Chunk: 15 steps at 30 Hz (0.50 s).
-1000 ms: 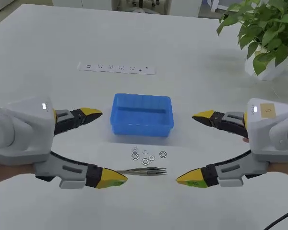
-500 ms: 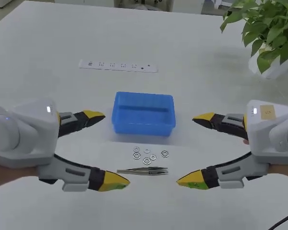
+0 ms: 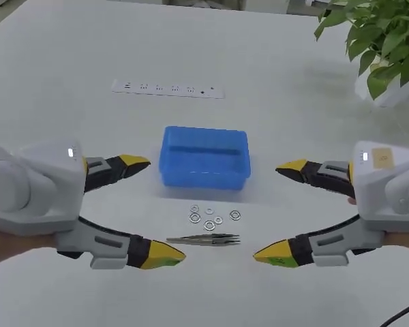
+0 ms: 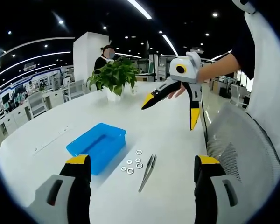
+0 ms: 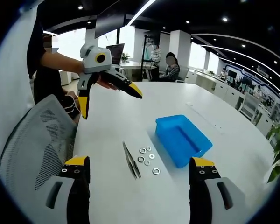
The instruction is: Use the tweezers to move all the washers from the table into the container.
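**Two open grippers poised over tweezers and washers on a white table**

Seen from the head view, a person holds a gripper in each hand above a white table (image 3: 68, 54). The left gripper (image 3: 163, 208) sits at the left side and the right gripper (image 3: 267, 212) at the right, their yellow tips pointing inward toward each other. Both have their jaws spread wide apart and hold nothing.

Between the two grippers, a pair of metal tweezers (image 3: 203, 239) lies flat on the table, lengthwise from left to right. Neither gripper touches it. Just beyond the tweezers, a small cluster of silver washers (image 3: 211, 218) lies on the tabletop, close together. Just behind the washers stands the container (image 3: 204, 158), a shallow blue rectangular tray; nothing can be seen inside it.

Further back on the table lies a white power strip (image 3: 168, 89). A green potted plant (image 3: 382, 41) stands at the far right corner.

In the gripper views, a grey mesh chair (image 4: 238, 140) stands at the table's near edge, and an open office stretches behind.
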Motion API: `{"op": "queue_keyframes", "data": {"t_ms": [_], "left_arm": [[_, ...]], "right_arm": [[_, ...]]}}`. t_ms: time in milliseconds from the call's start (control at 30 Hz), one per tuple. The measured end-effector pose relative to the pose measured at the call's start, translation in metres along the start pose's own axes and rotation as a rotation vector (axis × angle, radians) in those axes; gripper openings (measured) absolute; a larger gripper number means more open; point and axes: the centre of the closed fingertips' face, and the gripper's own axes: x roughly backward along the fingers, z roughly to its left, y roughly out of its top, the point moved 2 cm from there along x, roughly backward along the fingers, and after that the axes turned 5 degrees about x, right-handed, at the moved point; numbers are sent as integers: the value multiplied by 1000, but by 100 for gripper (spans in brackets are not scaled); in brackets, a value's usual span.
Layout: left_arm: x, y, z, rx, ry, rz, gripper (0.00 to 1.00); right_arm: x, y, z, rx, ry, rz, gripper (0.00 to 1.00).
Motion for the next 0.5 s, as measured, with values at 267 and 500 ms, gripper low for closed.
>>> {"op": "queue_keyframes", "data": {"t_ms": [267, 500], "left_arm": [[-3, -4, 1, 8, -5, 6, 97], [-5, -8, 4, 6, -8, 16, 97]], "right_arm": [[-6, -3, 0, -11, 4, 3, 88], [-10, -5, -2, -15, 12, 6, 87]]}}
